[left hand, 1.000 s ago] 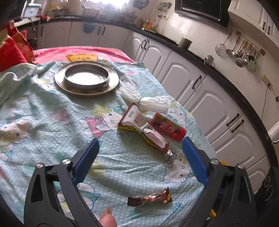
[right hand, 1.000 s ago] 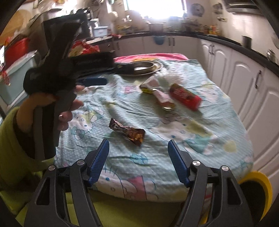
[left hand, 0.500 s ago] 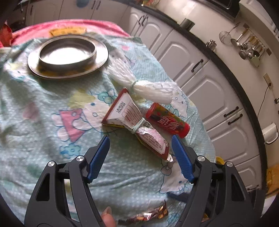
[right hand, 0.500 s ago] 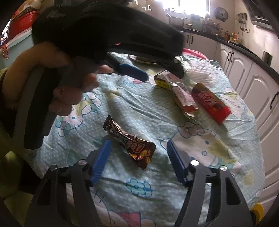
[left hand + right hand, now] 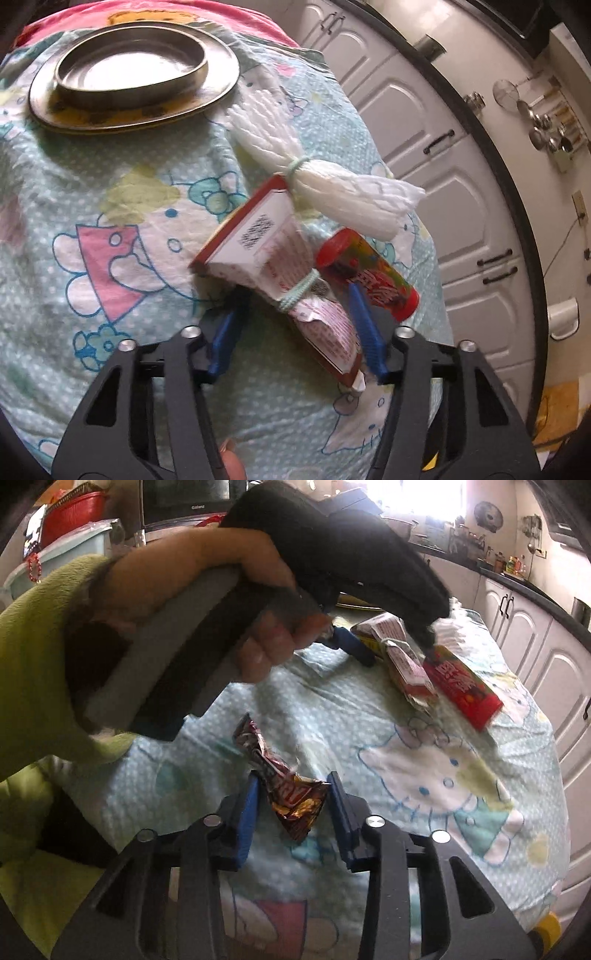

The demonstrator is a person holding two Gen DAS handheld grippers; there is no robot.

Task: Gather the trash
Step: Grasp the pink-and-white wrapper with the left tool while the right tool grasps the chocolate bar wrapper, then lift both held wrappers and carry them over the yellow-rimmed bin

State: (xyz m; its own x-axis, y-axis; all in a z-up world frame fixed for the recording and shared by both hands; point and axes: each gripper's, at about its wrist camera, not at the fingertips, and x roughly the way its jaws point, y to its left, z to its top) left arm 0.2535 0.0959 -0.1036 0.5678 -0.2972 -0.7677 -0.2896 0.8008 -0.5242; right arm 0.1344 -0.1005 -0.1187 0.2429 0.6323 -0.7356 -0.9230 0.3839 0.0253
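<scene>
- My left tongs are spread apart and straddle the banded carton wrapper; its long axis runs from upper left to lower right, skewed across the gap, so the pads will meet it near the band, at its pinched waist.
- The right-hand blue pad sits between that wrapper and the red tube, which lies just beside it and roughly parallel. I judge that tube to be the main thing in the way: a sloppy closure could nudge it or catch it too.
- My right tongs are also unclenched, though narrowly, with the brown candy wrapper lying between the pads. Its long axis runs away from me, up and to the left, so the pads would close across its width. I cannot tell whether either pad touches it yet.
- Each piece of trash is nearer its own hand, so I see no need to cross over.
- All of it lies on the cartoon-print cloth covering the worktop.
- Beyond the carton, touching its far corner, is a white banded bundle, and farther off a steel plate holding a shallow dish.
- From the right view, the left hand on its handle fills the upper frame and hides part of the cloth.
</scene>
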